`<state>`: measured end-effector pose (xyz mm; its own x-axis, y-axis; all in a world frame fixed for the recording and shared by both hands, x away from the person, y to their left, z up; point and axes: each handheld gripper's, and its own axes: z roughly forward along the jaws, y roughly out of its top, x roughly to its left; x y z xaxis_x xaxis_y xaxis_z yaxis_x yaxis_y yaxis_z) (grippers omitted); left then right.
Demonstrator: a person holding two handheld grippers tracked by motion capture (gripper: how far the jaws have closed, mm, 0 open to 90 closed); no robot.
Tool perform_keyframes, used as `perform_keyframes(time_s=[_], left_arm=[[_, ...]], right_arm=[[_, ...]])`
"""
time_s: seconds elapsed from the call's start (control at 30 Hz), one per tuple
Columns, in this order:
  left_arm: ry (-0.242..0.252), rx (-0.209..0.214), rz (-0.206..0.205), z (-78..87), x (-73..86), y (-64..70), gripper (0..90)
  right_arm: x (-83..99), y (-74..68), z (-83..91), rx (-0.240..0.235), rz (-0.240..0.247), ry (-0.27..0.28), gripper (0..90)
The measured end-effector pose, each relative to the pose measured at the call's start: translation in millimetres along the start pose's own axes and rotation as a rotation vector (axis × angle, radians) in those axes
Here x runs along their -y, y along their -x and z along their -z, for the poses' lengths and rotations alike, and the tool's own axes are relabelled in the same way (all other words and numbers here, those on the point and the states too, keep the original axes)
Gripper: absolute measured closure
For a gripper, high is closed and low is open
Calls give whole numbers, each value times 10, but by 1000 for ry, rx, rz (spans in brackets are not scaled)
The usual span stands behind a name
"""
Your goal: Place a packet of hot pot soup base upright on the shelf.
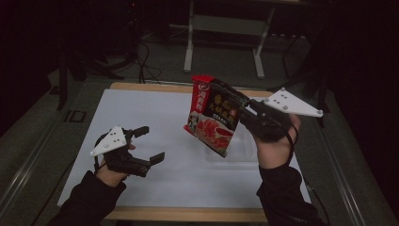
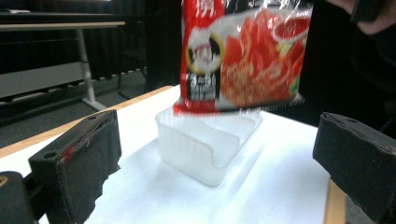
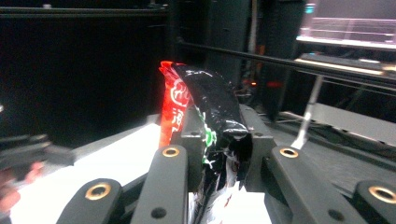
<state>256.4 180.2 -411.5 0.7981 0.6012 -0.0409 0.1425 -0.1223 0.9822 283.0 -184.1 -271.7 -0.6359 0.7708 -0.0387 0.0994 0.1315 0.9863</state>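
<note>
A red and black noodle packet (image 1: 212, 115) hangs in the air over the right half of the white table, with my right gripper (image 1: 245, 109) shut on its right edge. In the right gripper view the packet (image 3: 205, 116) is pinched upright between the jaws. Under it stands a clear plastic tray (image 2: 208, 140) with a divider; in the high view the tray (image 1: 242, 149) is faint, below the packet. My left gripper (image 1: 149, 145) hovers open at the table's left with nothing between its pads (image 2: 88, 158). In the left gripper view the packet (image 2: 243, 56) hangs above the tray.
The white table top (image 1: 155, 113) has a wooden rim (image 1: 188, 214) along its near edge. Behind the table a grey metal stand (image 1: 223, 33) sits on the dark floor with cables beside it. A person's dark sleeves come in from the bottom.
</note>
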Motion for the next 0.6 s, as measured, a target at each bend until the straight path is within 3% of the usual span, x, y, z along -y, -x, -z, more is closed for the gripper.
perform_keyframes(time_s=[0.1, 0.37, 0.5, 0.6], left_arm=[[-28, -7, -15, -12, 115, -33, 8], [-65, -45, 52, -23, 431, -162, 0], [-73, -38, 89, -37, 551, -201, 0], [-64, -45, 76, -43, 615, -192, 0]], right_arm=[[15, 61, -2, 49, -7, 6, 758], [126, 216, -17, 174, -26, 9, 758], [204, 285, -51, 231, -26, -4, 758], [282, 332, -87, 263, -26, -19, 758]])
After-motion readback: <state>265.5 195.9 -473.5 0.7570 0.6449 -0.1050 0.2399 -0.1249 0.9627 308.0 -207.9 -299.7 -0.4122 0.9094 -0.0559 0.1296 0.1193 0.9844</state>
